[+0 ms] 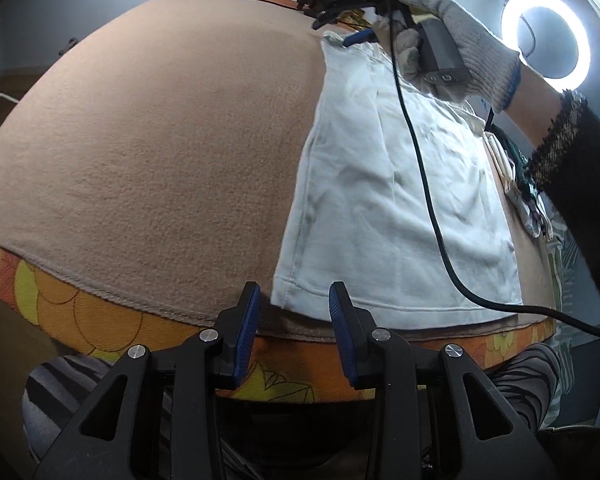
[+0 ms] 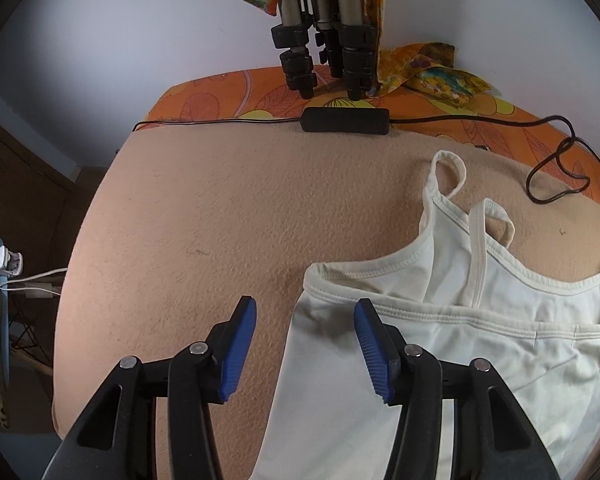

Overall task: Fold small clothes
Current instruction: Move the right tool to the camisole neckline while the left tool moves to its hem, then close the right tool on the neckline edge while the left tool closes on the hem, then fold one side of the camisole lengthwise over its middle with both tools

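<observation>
A small white camisole top (image 1: 388,200) lies flat on the tan blanket (image 1: 160,160), at the table's right side. In the right wrist view the camisole (image 2: 440,352) shows its thin straps (image 2: 448,176) at the far end and one side folded over. My left gripper (image 1: 294,300) is open and empty, at the bottom left corner of the hem near the table's front edge. My right gripper (image 2: 304,312) is open and empty, over the top left corner of the camisole. A gloved hand holds it in the left wrist view (image 1: 356,36).
An orange patterned cloth (image 2: 480,116) covers the table under the blanket. A black power adapter (image 2: 346,120) and its cable (image 2: 556,176) lie along the far edge. Tripod legs (image 2: 328,52) stand at the back. A ring light (image 1: 546,34) glows at the right. More clothes (image 1: 528,204) lie at the right edge.
</observation>
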`<state>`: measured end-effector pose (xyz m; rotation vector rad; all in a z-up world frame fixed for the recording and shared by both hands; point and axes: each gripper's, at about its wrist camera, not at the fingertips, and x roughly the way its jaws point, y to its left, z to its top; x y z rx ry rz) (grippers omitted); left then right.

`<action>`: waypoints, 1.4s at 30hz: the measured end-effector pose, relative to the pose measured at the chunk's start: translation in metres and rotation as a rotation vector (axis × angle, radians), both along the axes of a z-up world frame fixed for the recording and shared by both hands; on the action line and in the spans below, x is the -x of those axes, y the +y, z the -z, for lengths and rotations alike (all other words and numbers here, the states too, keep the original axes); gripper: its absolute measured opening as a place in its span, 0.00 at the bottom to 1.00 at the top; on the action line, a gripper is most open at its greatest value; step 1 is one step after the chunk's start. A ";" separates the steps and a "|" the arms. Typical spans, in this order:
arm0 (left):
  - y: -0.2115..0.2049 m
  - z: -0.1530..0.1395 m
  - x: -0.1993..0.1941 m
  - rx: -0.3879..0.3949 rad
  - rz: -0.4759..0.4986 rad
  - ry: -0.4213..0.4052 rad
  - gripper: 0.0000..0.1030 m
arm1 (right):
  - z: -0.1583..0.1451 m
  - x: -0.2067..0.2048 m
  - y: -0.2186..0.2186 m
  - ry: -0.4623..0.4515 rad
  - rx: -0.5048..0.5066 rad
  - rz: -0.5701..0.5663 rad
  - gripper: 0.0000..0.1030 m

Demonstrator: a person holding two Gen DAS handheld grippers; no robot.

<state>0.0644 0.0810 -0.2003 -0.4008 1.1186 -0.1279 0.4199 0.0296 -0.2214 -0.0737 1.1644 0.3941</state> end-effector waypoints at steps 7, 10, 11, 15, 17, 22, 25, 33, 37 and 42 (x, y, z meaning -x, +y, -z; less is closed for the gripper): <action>-0.012 0.002 -0.004 0.000 0.023 -0.013 0.09 | 0.008 -0.011 0.011 0.014 0.066 -0.023 0.47; -0.015 -0.001 -0.002 0.015 0.041 -0.053 0.07 | 0.008 -0.010 0.015 0.004 0.100 -0.038 0.43; -0.016 -0.003 -0.002 0.020 0.047 -0.065 0.06 | 0.008 -0.010 0.016 0.002 0.115 -0.037 0.40; -0.019 -0.007 -0.001 0.040 0.064 -0.105 0.06 | 0.010 -0.015 0.016 0.014 0.121 -0.039 0.20; -0.021 -0.010 0.000 0.047 0.069 -0.121 0.05 | 0.008 -0.018 0.007 0.034 0.080 -0.031 0.12; -0.027 -0.021 0.003 0.046 0.100 -0.165 0.05 | -0.003 -0.014 -0.014 0.030 0.040 -0.026 0.03; -0.033 -0.027 0.005 0.043 0.130 -0.186 0.05 | -0.010 -0.009 -0.025 0.020 0.032 -0.027 0.02; -0.073 -0.041 0.004 0.023 0.280 -0.233 0.05 | -0.033 -0.006 -0.107 -0.030 -0.011 0.053 0.02; -0.085 -0.037 0.002 0.018 0.304 -0.230 0.05 | -0.032 -0.012 -0.121 -0.011 -0.095 0.062 0.07; -0.083 -0.035 0.002 0.023 0.291 -0.223 0.05 | -0.045 -0.014 -0.076 -0.032 -0.089 -0.091 0.47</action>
